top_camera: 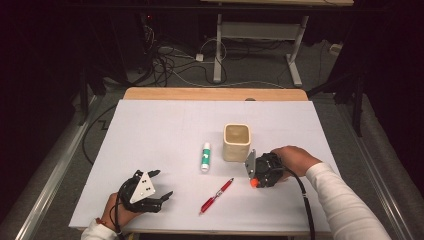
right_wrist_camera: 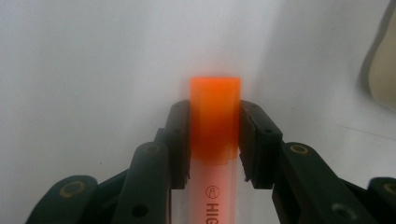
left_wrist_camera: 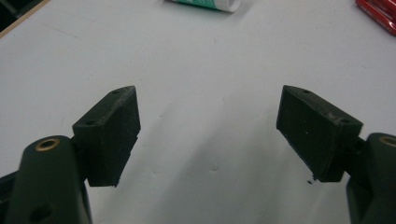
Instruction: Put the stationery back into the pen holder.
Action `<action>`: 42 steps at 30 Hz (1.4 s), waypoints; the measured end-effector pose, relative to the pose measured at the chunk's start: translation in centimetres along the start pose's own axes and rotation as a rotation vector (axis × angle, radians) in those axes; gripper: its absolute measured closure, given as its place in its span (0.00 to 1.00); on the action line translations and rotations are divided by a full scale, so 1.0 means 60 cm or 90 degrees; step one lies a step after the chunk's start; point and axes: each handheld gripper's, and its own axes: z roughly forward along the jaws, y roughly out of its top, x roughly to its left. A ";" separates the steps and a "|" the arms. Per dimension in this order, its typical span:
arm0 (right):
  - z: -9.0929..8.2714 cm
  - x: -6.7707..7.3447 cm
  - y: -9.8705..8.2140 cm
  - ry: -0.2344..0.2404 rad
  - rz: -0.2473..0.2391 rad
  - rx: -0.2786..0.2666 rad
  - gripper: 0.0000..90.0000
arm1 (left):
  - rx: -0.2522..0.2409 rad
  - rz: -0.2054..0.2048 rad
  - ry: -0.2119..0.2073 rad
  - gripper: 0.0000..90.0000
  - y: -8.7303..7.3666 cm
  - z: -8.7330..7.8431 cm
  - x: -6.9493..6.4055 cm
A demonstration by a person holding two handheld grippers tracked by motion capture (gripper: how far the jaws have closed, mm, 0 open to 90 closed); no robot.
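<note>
My right gripper (top_camera: 256, 181) is shut on an orange highlighter (right_wrist_camera: 215, 112); its jaws clamp the orange cap end, which shows as an orange tip (top_camera: 254, 183) low over the white table sheet, just right of the cream square cup (top_camera: 236, 141). My left gripper (top_camera: 159, 185) rests at the front left, open, with nothing between its pads (left_wrist_camera: 112, 135). A white and green glue stick (top_camera: 205, 156) lies left of the cup, and its end shows at the top of the left gripper view (left_wrist_camera: 205, 3). A red pen (top_camera: 216, 195) lies slanted between the two grippers.
The white sheet (top_camera: 150, 130) covers a wooden table whose far edge (top_camera: 215, 93) shows. The cup's side (right_wrist_camera: 383, 74) is at the right edge of the right gripper view. Cables and a desk frame (top_camera: 260, 45) lie on the floor beyond.
</note>
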 end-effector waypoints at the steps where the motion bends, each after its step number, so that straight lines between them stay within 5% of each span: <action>1: -0.002 0.001 -0.001 -0.003 0.004 -0.013 0.75 | 0.000 0.001 0.000 0.23 0.000 0.000 0.000; 9: -0.030 0.013 -0.010 -0.069 0.036 -0.102 0.75 | -0.002 0.001 0.003 0.23 0.001 -0.001 -0.001; 13: -0.061 0.026 -0.030 -0.150 0.087 -0.228 0.75 | -0.004 0.000 0.006 0.23 0.001 -0.003 -0.001; 15: -0.066 0.029 -0.034 -0.170 0.102 -0.249 0.75 | -0.006 0.000 0.011 0.23 0.002 -0.005 -0.001; 16: -0.075 0.036 -0.040 -0.207 0.127 -0.290 0.75 | -0.007 0.000 0.012 0.23 0.002 -0.006 -0.001; 19: -0.087 0.047 -0.048 -0.252 0.164 -0.354 0.75 | -0.012 -0.006 0.017 0.23 0.002 -0.009 0.001; 20: -0.087 0.047 -0.048 -0.252 0.164 -0.354 0.75 | -0.013 -0.006 0.017 0.23 0.002 -0.009 0.002; 21: -0.093 0.052 -0.055 -0.274 0.193 -0.393 0.75 | -0.013 -0.007 0.017 0.23 0.002 -0.009 0.002; 23: -0.096 0.056 -0.058 -0.299 0.225 -0.420 0.75 | -0.012 -0.006 0.017 0.23 0.002 -0.009 0.002; 35: -0.111 0.068 -0.059 -0.358 0.331 -0.580 0.75 | -0.013 -0.013 0.015 0.23 0.001 -0.011 0.002; 42: -0.121 0.061 -0.050 -0.389 0.351 -0.608 0.75 | -0.014 -0.013 0.015 0.23 0.001 -0.011 0.002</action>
